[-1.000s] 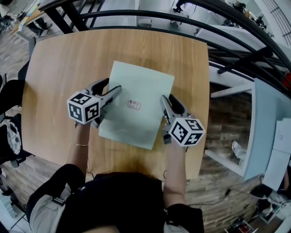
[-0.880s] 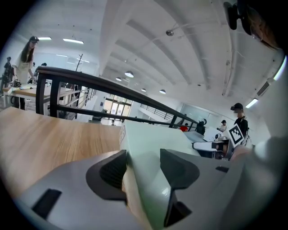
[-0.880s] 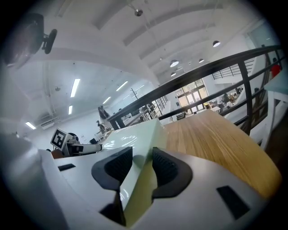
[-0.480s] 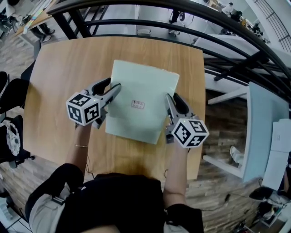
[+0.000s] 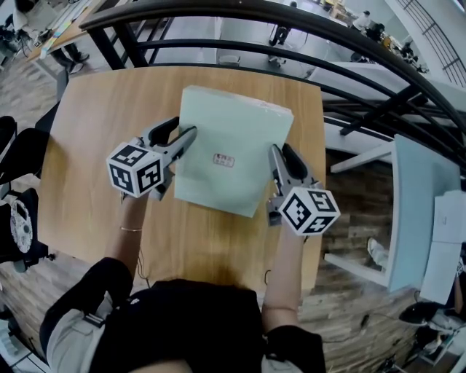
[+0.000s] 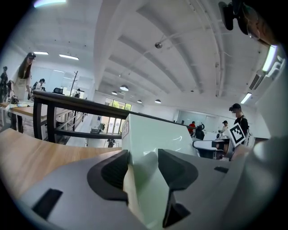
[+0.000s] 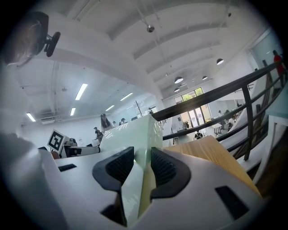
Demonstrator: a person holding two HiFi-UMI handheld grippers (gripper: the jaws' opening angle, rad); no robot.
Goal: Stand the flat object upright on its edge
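Note:
A pale green flat box (image 5: pixel 234 135) with a small label (image 5: pixel 224 160) is tilted over the wooden table (image 5: pixel 95 102), its far edge raised so that its thickness shows. My left gripper (image 5: pixel 188 135) grips the box's left edge, and in the left gripper view the box (image 6: pixel 155 132) fills the gap between the pads (image 6: pixel 114 168). My right gripper (image 5: pixel 275 153) holds the right edge. Its jaws are closing, and the box (image 7: pixel 130 130) sits pinched between its ribbed pads (image 7: pixel 164 168).
A black curved railing (image 5: pixel 291 22) runs just beyond the table's far edge, with a lower floor behind it. A grey-blue table (image 5: pixel 415 211) stands to the right across a gap. Black chairs (image 5: pixel 14 146) stand at the left. People stand far off.
The box has moved away from me and its far edge has lifted off the table. Both grippers have gone forward with it, staying on its left and right edges.

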